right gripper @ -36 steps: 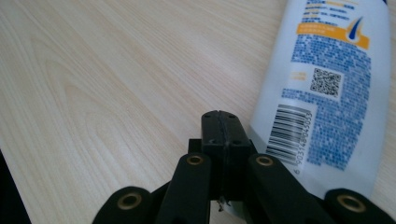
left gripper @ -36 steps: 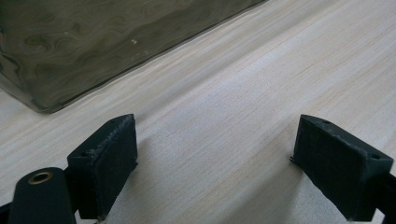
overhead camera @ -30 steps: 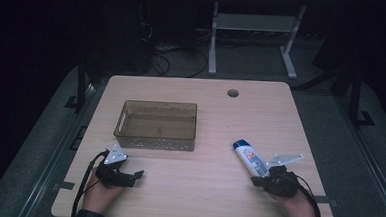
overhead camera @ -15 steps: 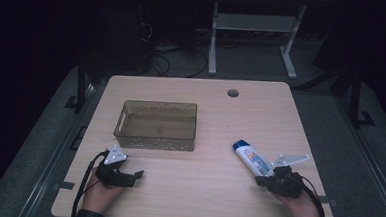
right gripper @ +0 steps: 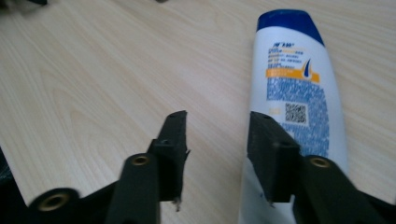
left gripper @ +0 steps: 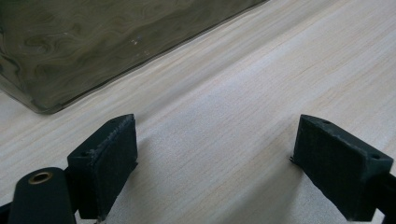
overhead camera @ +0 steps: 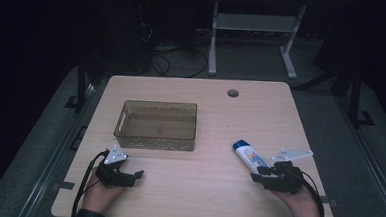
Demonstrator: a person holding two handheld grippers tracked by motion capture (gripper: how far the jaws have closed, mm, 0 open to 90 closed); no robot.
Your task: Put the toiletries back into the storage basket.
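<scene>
Bottle: a white shampoo bottle [overhead camera: 248, 156] with a blue cap lies flat on the wooden table [overhead camera: 207, 189], at the right side of it, cap end pointing away from the person and toward the table's middle. In the right gripper view the bottle [right gripper: 299, 93] shows a printed label with blue text, an orange band and a small square code.

Right gripper: the right gripper [overhead camera: 265, 176] sits at the bottle's near end, held in the person's right hand [overhead camera: 296, 196]. In its own view the right gripper [right gripper: 217, 140] has its jaws parted with bare table between them; one jaw lies over the bottle's lower part, the other is beside it on the wood. Whether that jaw touches the bottle is hard to judge from here.

Bin: a translucent brown plastic bin [overhead camera: 156, 125] stands left of the table's centre, well apart from the bottle.

Left gripper: the left gripper [overhead camera: 130, 177] rests low over the table just in front of the bin, held in the left hand [overhead camera: 99, 193]. In its own view the left gripper [left gripper: 215, 149] has its jaws spread wide with nothing between them, and the bin's corner [left gripper: 93, 42] is near.

Table hole: a round cable hole [overhead camera: 233, 93] lies near the far edge.
</scene>
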